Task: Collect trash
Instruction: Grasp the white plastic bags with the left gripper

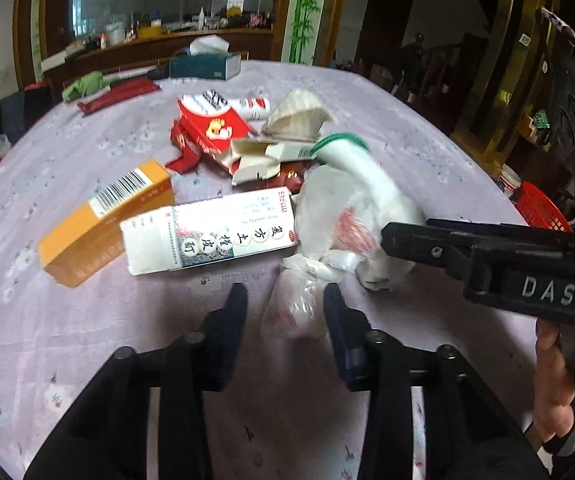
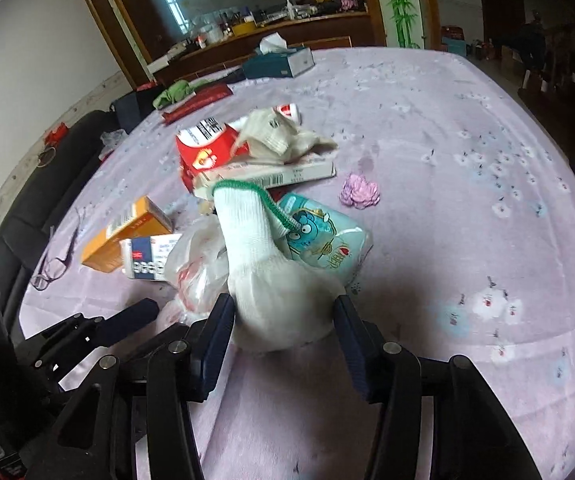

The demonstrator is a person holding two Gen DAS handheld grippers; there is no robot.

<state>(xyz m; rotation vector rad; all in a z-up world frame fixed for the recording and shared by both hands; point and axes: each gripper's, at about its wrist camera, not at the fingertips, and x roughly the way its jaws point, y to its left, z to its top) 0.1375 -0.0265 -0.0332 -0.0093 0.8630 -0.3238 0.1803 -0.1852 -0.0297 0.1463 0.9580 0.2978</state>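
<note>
A pile of trash lies on the lilac flowered tablecloth (image 1: pixel 387 112): an orange box (image 1: pixel 99 224), a white medicine box (image 1: pixel 211 232), red cigarette packs (image 1: pixel 207 124), a torn white carton (image 1: pixel 263 156) and a clear plastic bag (image 1: pixel 327 216). My left gripper (image 1: pixel 285 304) is open, with the bag's twisted end lying between its fingers. My right gripper (image 2: pixel 285 316) is shut on a white knit glove (image 2: pixel 255 248) with a green cuff, held up over the bag. A pale blue snack wrapper (image 2: pixel 323 236) lies behind the glove. The right gripper (image 1: pixel 387 236) enters the left wrist view from the right.
A teal tissue box (image 1: pixel 207 64), a green cloth (image 1: pixel 83 86) and a dark red case sit at the far edge. A purple crumpled wad (image 2: pixel 359 192) lies right of the pile. Glasses (image 2: pixel 51 268) rest near the left edge. A red basket (image 1: pixel 543 208) stands beyond the table's right side.
</note>
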